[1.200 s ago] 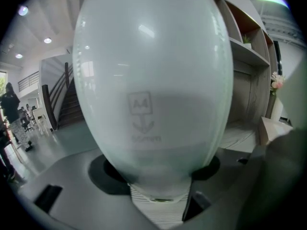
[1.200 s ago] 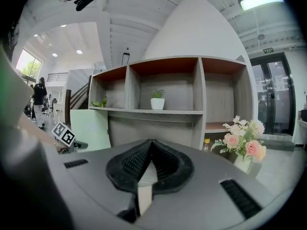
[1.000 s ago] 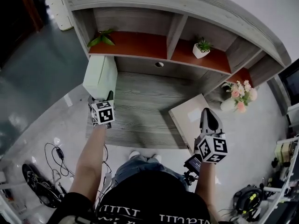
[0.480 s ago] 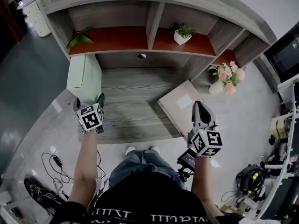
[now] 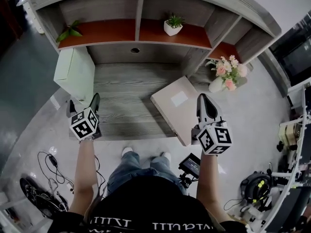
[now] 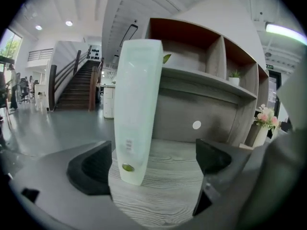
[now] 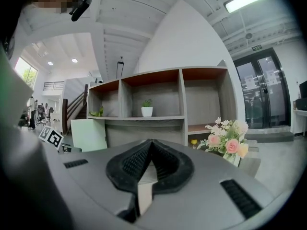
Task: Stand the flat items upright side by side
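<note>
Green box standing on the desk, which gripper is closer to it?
Left. The left gripper sits right before the green box, jaws just opened and clear of it; the right gripper is across the desk on the tan box.

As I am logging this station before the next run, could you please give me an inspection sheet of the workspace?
Surface: grey wood desk under a shelf unit.
Job's things: pale green folder upright at the desk's left end; tan flat box not upright, at the right front corner.
Clutter: potted plant and green leaves on the shelf; flower vase at the right.
Grippers: left gripper open, jaws just been opening, folder ahead between them, untouched; right gripper shut on the tan flat box's edge.
Cables: black cables on the floor, left.
Surroundings: staircase, glass doors.
</note>
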A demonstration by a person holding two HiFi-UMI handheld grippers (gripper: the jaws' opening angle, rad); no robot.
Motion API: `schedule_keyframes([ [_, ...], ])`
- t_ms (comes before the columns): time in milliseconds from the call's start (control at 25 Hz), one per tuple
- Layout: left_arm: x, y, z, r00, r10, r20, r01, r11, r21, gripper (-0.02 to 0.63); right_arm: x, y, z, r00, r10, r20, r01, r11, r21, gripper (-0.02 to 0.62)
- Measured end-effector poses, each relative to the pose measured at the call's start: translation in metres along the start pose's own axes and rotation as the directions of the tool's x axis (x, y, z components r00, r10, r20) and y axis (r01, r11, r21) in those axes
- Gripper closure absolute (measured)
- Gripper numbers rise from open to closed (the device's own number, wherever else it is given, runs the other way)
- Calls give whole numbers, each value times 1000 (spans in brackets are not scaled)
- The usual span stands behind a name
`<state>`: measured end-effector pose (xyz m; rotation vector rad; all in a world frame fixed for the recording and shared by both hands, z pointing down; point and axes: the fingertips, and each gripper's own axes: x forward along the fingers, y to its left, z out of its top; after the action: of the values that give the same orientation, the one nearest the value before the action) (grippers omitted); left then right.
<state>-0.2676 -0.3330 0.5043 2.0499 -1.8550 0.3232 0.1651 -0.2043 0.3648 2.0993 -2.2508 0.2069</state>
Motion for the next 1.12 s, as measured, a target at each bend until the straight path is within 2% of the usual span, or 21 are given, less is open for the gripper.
schedule_keyframes([
  [160,-22,-39,0,1000,-4,27,4,1000,5,75,-22,-36,-1,1000,21,-1,-21,1000,-11,581],
  [360,-43,-89,-4,999,-20,48,21,999,-25,77,-47,-91,-10,1000,27,-13,-27,1000,4,581],
  [600,-58,-154,-17,998,-47,35,47,999,-14,77,-66,-148,-13,999,43,1,-43,999,22,581],
  [920,-59,-254,-60,989,-134,-57,134,991,-4,77,-81,-200,-26,997,80,-13,-79,996,36,581],
  [1120,-54,-309,-112,965,-178,-190,181,983,0,77,-89,-217,-42,994,99,-38,-97,994,60,581],
])
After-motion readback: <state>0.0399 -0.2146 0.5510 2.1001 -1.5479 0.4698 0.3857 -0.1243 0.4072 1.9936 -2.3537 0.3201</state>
